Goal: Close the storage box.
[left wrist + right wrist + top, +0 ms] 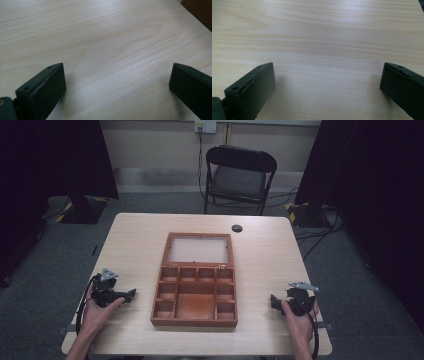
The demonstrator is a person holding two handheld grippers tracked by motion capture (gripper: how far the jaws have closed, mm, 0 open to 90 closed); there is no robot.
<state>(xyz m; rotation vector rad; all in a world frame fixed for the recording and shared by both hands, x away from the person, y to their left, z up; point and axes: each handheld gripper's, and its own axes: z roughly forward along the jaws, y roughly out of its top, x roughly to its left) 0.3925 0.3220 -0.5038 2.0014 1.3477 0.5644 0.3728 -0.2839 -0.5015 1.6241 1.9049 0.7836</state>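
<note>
The wooden box [194, 285] sits mid-table with its lid laid back, compartments bare, seemingly awaiting work. The left gripper [131, 294] and right gripper [273, 300] rest near the side edges, jaws spread, grasping nothing.

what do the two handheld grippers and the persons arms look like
Both are black. The left gripper and the right gripper each carry a grey three-cornered plate on top and trail a black cable back beside the forearm. Up close the fingers are thick, flat-faced black blocks with small holes along the upper edge. The forearms are bare, with no sleeves in sight.
</note>
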